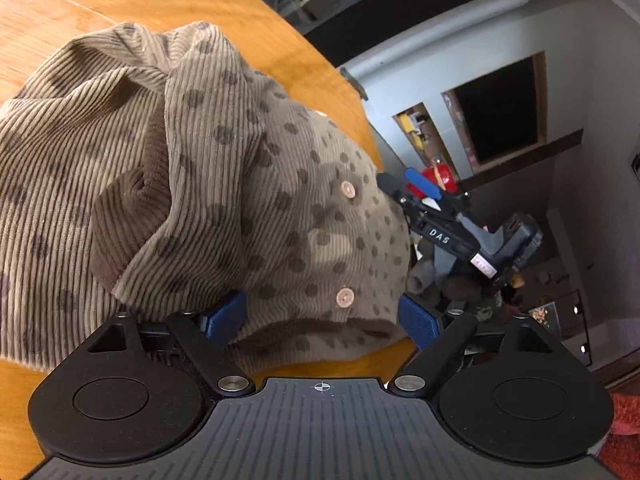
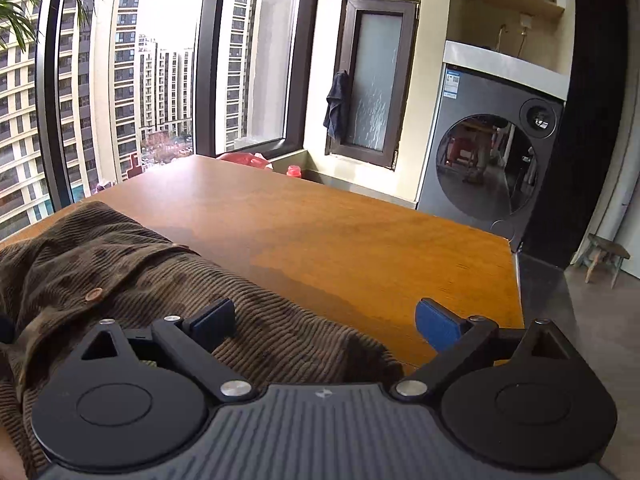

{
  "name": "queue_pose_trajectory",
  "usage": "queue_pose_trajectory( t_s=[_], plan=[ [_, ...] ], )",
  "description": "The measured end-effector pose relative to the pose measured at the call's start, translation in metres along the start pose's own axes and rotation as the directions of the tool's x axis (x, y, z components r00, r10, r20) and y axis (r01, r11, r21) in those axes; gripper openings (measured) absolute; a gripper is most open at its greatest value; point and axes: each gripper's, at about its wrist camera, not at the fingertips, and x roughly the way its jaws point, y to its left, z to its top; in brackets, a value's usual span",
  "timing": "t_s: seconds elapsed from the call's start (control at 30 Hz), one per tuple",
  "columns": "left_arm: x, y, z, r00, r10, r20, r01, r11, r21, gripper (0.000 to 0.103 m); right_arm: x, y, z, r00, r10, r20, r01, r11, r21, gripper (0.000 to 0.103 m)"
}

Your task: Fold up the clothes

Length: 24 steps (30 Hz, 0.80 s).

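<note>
- Left wrist view: the garment (image 1: 208, 168), a crumpled brown corduroy piece with dark spots and pale buttons, lay heaped on the table (image 1: 80, 4), directly ahead of the left gripper (image 1: 322, 316).
- Its blue fingers (image 1: 418, 318) stood wide apart with nothing pinched; the hem edge with the lower button sat between them, and the left pad was partly tucked under the cloth.
- The heap's bulk ran away up and to the left from the fingers, so the nearest graspable edge was the hem right at the jaw mouth.
- The right gripper (image 1: 400, 184) showed at the garment's right edge, near the table's rim, its blue fingers parted and seemingly just beside the cloth; whether they touched it could not be told.

- Right wrist view: the garment (image 2: 120, 264) lay to the left and below the right gripper (image 2: 326, 322), its ridge running from lower right towards upper left.
- The fingers (image 2: 436, 326) were spread and empty: the left one sat over the cloth, the right one over bare table (image 2: 360, 232).
- The cloth's corner ended under the gripper's body, so the edge lay beneath and left of the jaw mouth, not squarely inside it.

- Judged from both views, the left gripper was the better placed, with the hem already between its fingers; the right one would probably need to shift left to take an edge.
</note>
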Motion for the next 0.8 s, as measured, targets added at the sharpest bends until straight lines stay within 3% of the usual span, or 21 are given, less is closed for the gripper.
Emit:
queue_pose_trajectory(
  t_s=[0.1, 0.23, 0.33, 0.47, 0.6, 0.67, 0.77, 0.8],
  plan=[
    [0.016, 0.004, 0.023, 1.000, 0.011, 0.014, -0.011, 1.000, -0.002, 0.087, 0.010, -0.009, -0.008, 1.000, -0.014, -0.016, 0.014, 1.000, 0.016, 0.102],
    [0.043, 0.002, 0.062, 0.997, 0.044, 0.064, -0.047, 0.998, 0.046, 0.085, 0.016, -0.021, -0.010, 0.994, -0.107, -0.007, 0.107, 0.994, 0.008, 0.102],
    [0.065, 0.002, 0.094, 0.987, 0.074, 0.141, -0.082, 0.995, 0.053, 0.085, 0.019, -0.032, -0.013, 0.981, -0.191, -0.017, 0.191, 0.981, -0.018, 0.102],
    [0.075, 0.002, 0.118, 0.976, 0.103, 0.191, -0.113, 0.993, 0.045, 0.085, 0.011, -0.037, -0.022, 0.969, -0.241, -0.059, 0.242, 0.970, 0.007, 0.102],
    [0.059, -0.007, 0.122, 0.959, 0.156, 0.236, -0.180, 0.980, 0.085, 0.088, -0.010, -0.011, -0.035, 0.973, -0.221, -0.073, 0.222, 0.975, 0.005, 0.102],
    [0.042, -0.017, 0.118, 0.957, 0.110, 0.268, -0.144, 0.983, 0.112, 0.089, -0.020, 0.008, -0.040, 0.981, -0.178, -0.073, 0.178, 0.984, -0.007, 0.102],
    [0.018, -0.032, 0.110, 0.951, 0.039, 0.305, -0.089, 0.984, 0.154, 0.094, -0.029, 0.038, -0.040, 0.996, -0.045, -0.072, 0.044, 0.999, -0.016, 0.103],
    [0.020, -0.037, 0.105, 0.960, 0.015, 0.279, -0.065, 0.983, 0.171, 0.094, -0.032, 0.046, -0.039, 0.997, 0.000, -0.071, -0.001, 1.000, -0.019, 0.103]
  ],
)
